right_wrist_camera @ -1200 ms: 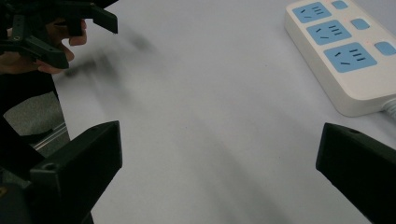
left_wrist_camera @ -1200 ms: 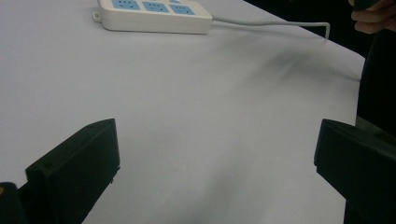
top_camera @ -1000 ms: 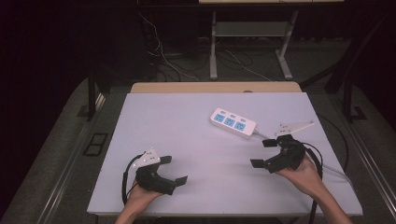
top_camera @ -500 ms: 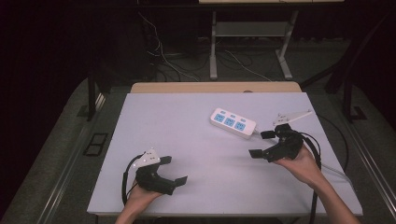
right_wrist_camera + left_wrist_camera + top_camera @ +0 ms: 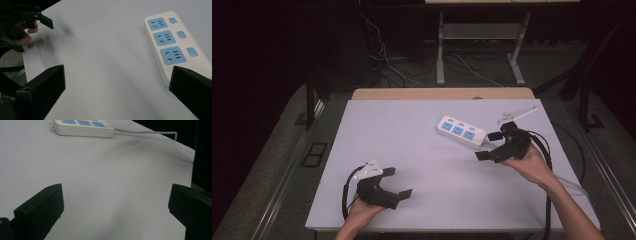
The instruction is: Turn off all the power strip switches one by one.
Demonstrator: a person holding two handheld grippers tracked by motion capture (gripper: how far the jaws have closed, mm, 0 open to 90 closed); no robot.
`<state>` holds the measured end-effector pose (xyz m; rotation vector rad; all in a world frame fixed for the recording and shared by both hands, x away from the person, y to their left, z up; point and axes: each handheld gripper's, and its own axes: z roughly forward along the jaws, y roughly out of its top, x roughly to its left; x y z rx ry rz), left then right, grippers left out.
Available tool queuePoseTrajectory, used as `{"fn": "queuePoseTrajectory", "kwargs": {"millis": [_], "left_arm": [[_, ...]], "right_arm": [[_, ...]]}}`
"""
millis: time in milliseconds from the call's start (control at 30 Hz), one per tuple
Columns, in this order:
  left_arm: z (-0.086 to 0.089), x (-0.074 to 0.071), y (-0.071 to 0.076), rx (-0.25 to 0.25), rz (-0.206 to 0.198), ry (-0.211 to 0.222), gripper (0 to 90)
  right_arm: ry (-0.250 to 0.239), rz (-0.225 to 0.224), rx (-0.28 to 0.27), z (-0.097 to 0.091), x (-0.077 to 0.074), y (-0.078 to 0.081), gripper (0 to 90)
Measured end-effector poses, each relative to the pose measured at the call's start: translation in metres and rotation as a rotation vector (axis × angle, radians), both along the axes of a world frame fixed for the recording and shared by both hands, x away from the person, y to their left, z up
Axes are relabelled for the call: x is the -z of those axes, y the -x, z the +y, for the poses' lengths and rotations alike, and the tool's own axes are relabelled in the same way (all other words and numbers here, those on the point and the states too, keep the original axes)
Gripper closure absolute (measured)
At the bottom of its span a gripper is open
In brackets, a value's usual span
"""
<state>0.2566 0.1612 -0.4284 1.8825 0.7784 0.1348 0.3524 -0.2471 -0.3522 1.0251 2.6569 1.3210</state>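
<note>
Since a second ago the right tool [image 5: 490,146] has advanced toward the power strip [image 5: 461,131], which lies flat at the counter's [image 5: 412,130] far right; jaws spread, just beside its cable end, presumably for gripping. Left tool [image 5: 398,181] rests spread near the front edge

right tongs [image 5: 490,145] now closer to the power strip [image 5: 461,131]

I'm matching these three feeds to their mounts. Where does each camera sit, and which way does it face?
High view: above the person's side, looking forward and down at the table; both forearms, left tongs, right tongs.
Left gripper view: on the left tongs, facing across the table toward the power strip; open jaws.
Right gripper view: on the right tongs, beside the strip; far-off left tongs.
All three share the strip.
</note>
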Motion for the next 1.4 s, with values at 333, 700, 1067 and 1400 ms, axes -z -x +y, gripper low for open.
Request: {"fn": "queuePoseTrajectory", "kwargs": {"millis": [333, 700, 1067, 1400], "left_arm": [[0.001, 0.000, -0.001, -0.001, -0.002, -0.004, 0.0], [0.000, 0.001, 0.001, 0.005, 0.001, -0.011, 0.0], [0.000, 0.001, 0.001, 0.006, 0.002, -0.011, 0.0], [0.001, 0.001, 0.001, 0.008, 0.001, -0.015, 0.0]], "right_arm": [[0.027, 0.005, -0.005, 0.004, -0.001, -0.018, 0.3], [0.049, -0.005, 0.008, 0.005, -0.004, -0.039, 0.3], [0.079, -0.008, 0.007, 0.014, -0.004, -0.063, 0.3], [0.093, -0.003, 0.004, 0.021, -0.003, -0.079, 0.3]]}}
